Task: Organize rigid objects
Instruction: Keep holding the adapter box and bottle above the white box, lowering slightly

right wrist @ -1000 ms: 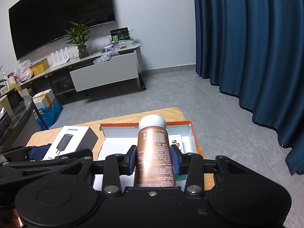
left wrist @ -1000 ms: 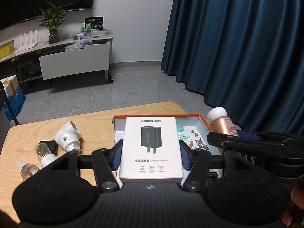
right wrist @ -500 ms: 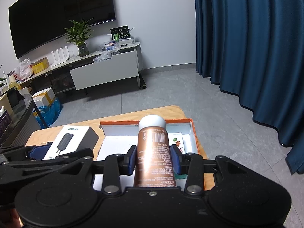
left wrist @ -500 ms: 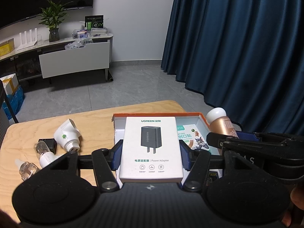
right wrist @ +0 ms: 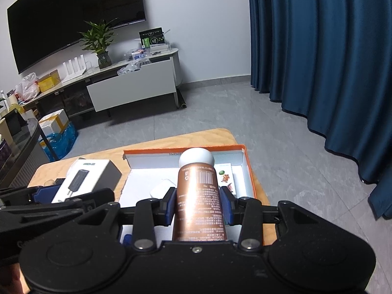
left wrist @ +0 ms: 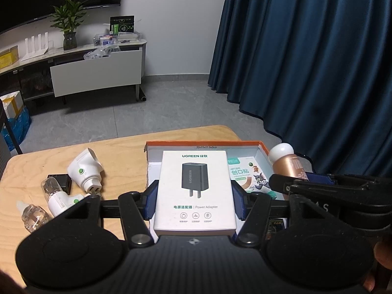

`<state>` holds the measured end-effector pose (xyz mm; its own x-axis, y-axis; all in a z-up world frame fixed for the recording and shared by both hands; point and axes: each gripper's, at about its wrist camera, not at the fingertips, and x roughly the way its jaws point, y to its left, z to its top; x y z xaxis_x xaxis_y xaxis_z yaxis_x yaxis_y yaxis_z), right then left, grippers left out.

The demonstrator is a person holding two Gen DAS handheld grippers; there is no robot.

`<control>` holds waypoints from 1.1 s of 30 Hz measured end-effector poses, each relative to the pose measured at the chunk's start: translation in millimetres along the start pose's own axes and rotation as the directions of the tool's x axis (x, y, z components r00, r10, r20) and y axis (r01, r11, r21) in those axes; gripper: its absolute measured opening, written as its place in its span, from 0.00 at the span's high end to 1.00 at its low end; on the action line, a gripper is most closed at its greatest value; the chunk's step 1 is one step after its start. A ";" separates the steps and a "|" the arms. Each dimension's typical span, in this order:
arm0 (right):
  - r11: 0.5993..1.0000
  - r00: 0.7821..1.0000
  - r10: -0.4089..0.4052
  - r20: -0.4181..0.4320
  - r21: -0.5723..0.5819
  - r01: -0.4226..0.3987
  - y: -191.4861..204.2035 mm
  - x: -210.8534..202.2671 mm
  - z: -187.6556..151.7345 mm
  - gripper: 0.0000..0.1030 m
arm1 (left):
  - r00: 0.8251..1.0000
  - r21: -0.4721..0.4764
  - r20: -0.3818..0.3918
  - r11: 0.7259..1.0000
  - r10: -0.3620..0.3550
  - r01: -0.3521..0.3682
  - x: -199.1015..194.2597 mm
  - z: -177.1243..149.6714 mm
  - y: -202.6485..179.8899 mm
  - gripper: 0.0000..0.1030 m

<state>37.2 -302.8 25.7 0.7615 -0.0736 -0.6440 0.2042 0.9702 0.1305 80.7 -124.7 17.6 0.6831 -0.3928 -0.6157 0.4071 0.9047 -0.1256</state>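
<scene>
My left gripper (left wrist: 193, 202) is shut on a white UGREEN power adapter box (left wrist: 194, 188) and holds it over the left part of an orange-rimmed open box (left wrist: 203, 143). My right gripper (right wrist: 199, 207) is shut on a copper bottle with a white cap (right wrist: 198, 198), held above the same open box (right wrist: 183, 150). The bottle also shows at the right of the left wrist view (left wrist: 286, 164). The adapter box also shows at the left of the right wrist view (right wrist: 88, 178). A cartoon plaster pack (left wrist: 247, 177) lies inside the open box.
On the wooden table (left wrist: 36, 166) left of the open box lie a white plug-in device (left wrist: 84, 172), a small black block (left wrist: 60, 182), a clear-topped white item (left wrist: 57, 197) and a small clear bottle (left wrist: 33, 216). Blue curtains (left wrist: 306, 61) hang to the right.
Both grippers have moved slightly towards the open box with their objects held. The grips have not changed.
</scene>
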 end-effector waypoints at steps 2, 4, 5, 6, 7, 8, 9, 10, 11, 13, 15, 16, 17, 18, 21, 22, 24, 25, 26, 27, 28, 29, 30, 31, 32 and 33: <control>1.000 1.000 0.002 -0.006 0.005 -0.001 -2.1 1.6 -0.1 0.55 | 1.000 -0.003 -0.003 1.000 0.001 -0.001 1.6 0.2 1.5 0.42; 1.000 1.000 0.002 -0.010 0.009 -0.002 -2.8 2.9 0.1 0.54 | 1.000 -0.004 -0.004 1.000 0.001 -0.001 2.3 0.1 0.9 0.42; 1.000 1.000 0.002 -0.011 0.010 -0.002 -3.3 3.3 0.3 0.55 | 1.000 -0.003 -0.005 1.000 0.002 -0.002 2.7 0.1 0.7 0.42; 1.000 1.000 0.002 -0.012 0.011 -0.002 -3.7 3.7 0.5 0.55 | 1.000 -0.004 -0.005 1.000 0.001 -0.001 2.8 0.2 0.8 0.42; 1.000 1.000 0.001 -0.013 0.011 -0.001 -4.0 4.1 1.2 0.55 | 1.000 -0.005 -0.006 1.000 0.000 0.000 3.1 0.0 1.0 0.42; 1.000 1.000 0.001 -0.014 0.013 -0.001 -4.5 4.9 3.0 0.55 | 1.000 -0.006 -0.008 1.000 -0.001 0.001 3.6 0.0 0.9 0.42; 1.000 1.000 0.002 -0.014 0.014 -0.002 -5.2 5.2 3.3 0.55 | 1.000 -0.005 -0.008 1.000 -0.001 0.001 3.9 -0.4 0.4 0.42; 1.000 1.000 0.002 -0.016 0.015 -0.002 -6.4 6.2 4.3 0.55 | 1.000 -0.005 -0.009 1.000 -0.002 0.002 4.2 -0.6 0.2 0.42; 1.000 1.000 0.002 -0.016 0.017 -0.001 -6.4 6.3 5.0 0.54 | 1.000 -0.005 -0.010 1.000 -0.004 0.004 4.3 -0.6 0.4 0.42; 1.000 1.000 0.002 -0.018 0.018 -0.002 -7.2 7.1 6.5 0.54 | 1.000 -0.002 -0.012 1.000 -0.009 0.009 5.0 -0.9 0.1 0.42; 1.000 1.000 0.003 -0.017 0.018 -0.003 -7.5 7.1 6.7 0.54 | 1.000 0.001 -0.013 1.000 -0.015 0.015 5.5 -1.4 -0.6 0.42; 1.000 1.000 0.003 -0.017 0.017 -0.002 -7.5 7.2 6.9 0.54 | 1.000 0.003 -0.014 1.000 -0.016 0.016 5.4 -2.2 -1.0 0.42; 1.000 1.000 0.002 -0.018 0.016 -0.002 -7.6 7.2 6.9 0.54 | 1.000 0.004 -0.014 1.000 -0.019 0.019 5.3 -2.8 -2.0 0.42; 1.000 1.000 0.003 -0.018 0.017 -0.002 -7.7 7.2 7.0 0.54 | 1.000 0.005 -0.014 1.000 -0.022 0.022 5.1 -2.9 -2.7 0.42; 1.000 1.000 0.002 -0.017 0.017 -0.002 -7.5 7.1 7.1 0.54 | 1.000 0.010 -0.015 1.000 -0.027 0.027 5.5 -3.5 -3.0 0.42; 1.000 1.000 0.003 -0.017 0.017 -0.003 -7.6 7.1 7.1 0.54 | 1.000 0.011 -0.015 1.000 -0.028 0.028 5.4 -3.6 -3.1 0.42; 1.000 1.000 0.003 -0.016 0.017 -0.003 -7.9 7.2 7.3 0.54 | 0.999 0.010 -0.015 1.000 -0.028 0.028 5.6 -3.8 -3.3 0.42; 1.000 1.000 0.003 -0.016 0.018 -0.003 -7.8 7.3 7.4 0.54 | 0.999 0.010 -0.016 1.000 -0.028 0.029 5.5 -4.0 -3.4 0.42; 1.000 1.000 0.003 -0.016 0.018 -0.003 -7.8 7.5 7.8 0.54 | 0.999 0.010 -0.015 1.000 -0.028 0.028 5.3 -3.9 -3.4 0.42; 1.000 1.000 0.003 -0.016 0.018 -0.003 -8.0 7.7 7.8 0.54 | 0.999 0.010 -0.016 1.000 -0.028 0.028 5.2 -3.7 -3.5 0.42; 1.000 1.000 0.004 -0.016 0.018 -0.003 -7.9 7.5 7.8 0.54 | 0.999 0.010 -0.015 1.000 -0.029 0.029 5.3 -3.9 -3.5 0.42; 1.000 1.000 0.004 -0.016 0.018 -0.004 -8.2 7.7 7.9 0.54 | 0.999 0.011 -0.014 1.000 -0.029 0.029 5.3 -3.8 -3.7 0.42; 1.000 1.000 0.004 -0.016 0.017 -0.004 -8.1 7.5 7.9 0.54 | 0.999 0.011 -0.014 1.000 -0.029 0.029 5.2 -3.9 -3.5 0.42; 1.000 1.000 0.004 -0.016 0.017 -0.004 -8.3 7.7 8.1 0.54 | 0.999 0.011 -0.014 0.999 -0.030 0.030 5.2 -4.0 -3.2 0.42; 1.000 1.000 0.003 -0.016 0.018 -0.003 -8.0 7.4 7.8 0.54 | 0.999 0.011 -0.014 0.999 -0.031 0.031 5.2 -4.2 -3.3 0.42; 1.000 1.000 0.003 -0.017 0.018 -0.002 -8.1 7.5 7.9 0.54 | 0.999 0.012 -0.014 0.999 -0.031 0.031 5.4 -4.3 -3.3 0.42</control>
<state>46.1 -313.0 25.8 0.7517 -0.0672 -0.6561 0.2131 0.9662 0.1452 80.5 -129.1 11.4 0.6614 -0.4183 -0.6226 0.4354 0.8900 -0.1354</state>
